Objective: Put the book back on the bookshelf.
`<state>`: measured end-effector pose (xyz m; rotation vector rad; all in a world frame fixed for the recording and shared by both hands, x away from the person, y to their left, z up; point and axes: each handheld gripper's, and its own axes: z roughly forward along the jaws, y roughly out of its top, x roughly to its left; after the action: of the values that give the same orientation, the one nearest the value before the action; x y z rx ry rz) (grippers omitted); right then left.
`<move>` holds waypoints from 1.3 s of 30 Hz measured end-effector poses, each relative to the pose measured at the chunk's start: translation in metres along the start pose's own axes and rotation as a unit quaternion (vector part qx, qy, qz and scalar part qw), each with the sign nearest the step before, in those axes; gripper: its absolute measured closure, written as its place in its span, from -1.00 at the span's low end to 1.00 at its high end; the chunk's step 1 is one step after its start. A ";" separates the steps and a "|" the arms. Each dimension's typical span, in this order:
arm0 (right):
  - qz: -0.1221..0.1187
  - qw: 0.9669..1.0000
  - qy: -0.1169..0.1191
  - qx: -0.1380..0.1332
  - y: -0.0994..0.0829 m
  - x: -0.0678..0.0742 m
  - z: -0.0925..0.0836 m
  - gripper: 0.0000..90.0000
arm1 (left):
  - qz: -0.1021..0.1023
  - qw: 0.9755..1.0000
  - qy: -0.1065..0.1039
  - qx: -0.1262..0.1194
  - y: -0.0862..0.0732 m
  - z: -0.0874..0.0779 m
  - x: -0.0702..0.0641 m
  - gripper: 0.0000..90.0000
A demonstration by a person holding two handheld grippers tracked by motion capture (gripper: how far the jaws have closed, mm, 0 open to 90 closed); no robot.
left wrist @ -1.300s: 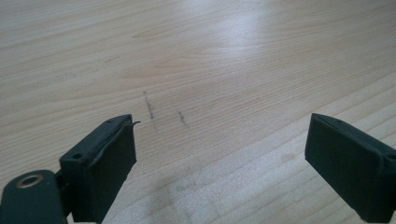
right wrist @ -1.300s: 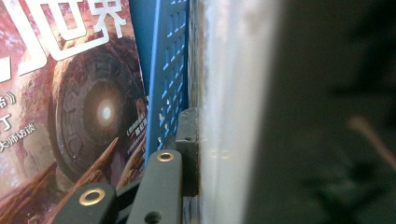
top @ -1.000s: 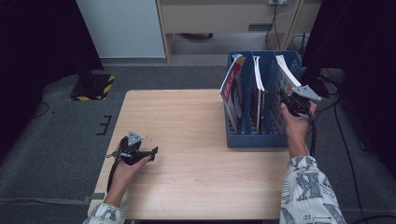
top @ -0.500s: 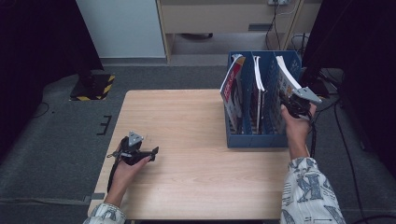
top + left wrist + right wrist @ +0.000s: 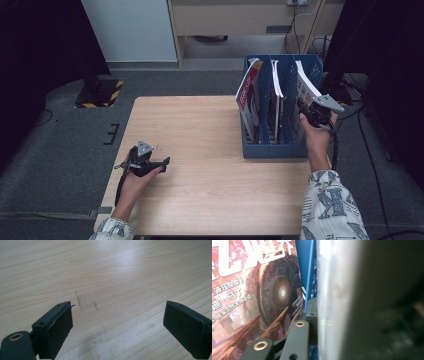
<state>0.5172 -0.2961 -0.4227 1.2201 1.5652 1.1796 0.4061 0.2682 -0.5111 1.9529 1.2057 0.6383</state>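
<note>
A blue three-slot file rack (image 5: 274, 149) stands on the right of the wooden table (image 5: 200, 130). A magazine leans in each slot. My right gripper (image 5: 309, 107) is at the rightmost slot, shut on the thick white-edged magazine (image 5: 303, 86). In the right gripper view its left pad (image 5: 312, 320) presses the magazine's page edge (image 5: 334, 277); the other jaw is hidden behind the dark cover. My left gripper (image 5: 164, 162) rests low over the table's left front, open. In the left gripper view its jaws (image 5: 120, 325) stand wide apart over bare wood.
A red-covered magazine (image 5: 248, 95) leans out of the left slot, also close by (image 5: 249, 290) beyond a blue divider (image 5: 305, 270). A thin one (image 5: 276, 95) fills the middle slot. Cabinets (image 5: 130, 30) and cables (image 5: 350, 100) lie beyond the table.
</note>
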 end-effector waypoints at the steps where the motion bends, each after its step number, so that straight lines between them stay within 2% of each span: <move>1: 0.000 1.000 0.002 0.000 0.000 0.000 0.000 0.63 | 0.000 1.000 0.000 0.000 0.000 0.000 0.000 -0.81; 12: 0.009 1.000 0.021 0.007 0.000 -0.003 -0.003 0.62 | 0.004 1.000 0.001 0.000 0.002 0.000 0.000 -0.81; 21: 0.012 1.000 0.022 0.011 0.001 -0.002 -0.004 0.60 | 0.003 1.000 0.001 0.000 0.002 -0.001 0.001 -0.81; 39: 0.000 1.000 0.022 0.021 0.002 0.004 -0.006 0.40 | 0.005 1.000 0.002 0.000 0.003 -0.002 0.000 -0.81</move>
<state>0.5115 -0.2932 -0.4198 1.2286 1.6301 1.1844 0.4062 0.2681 -0.5078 1.9586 1.1985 0.6472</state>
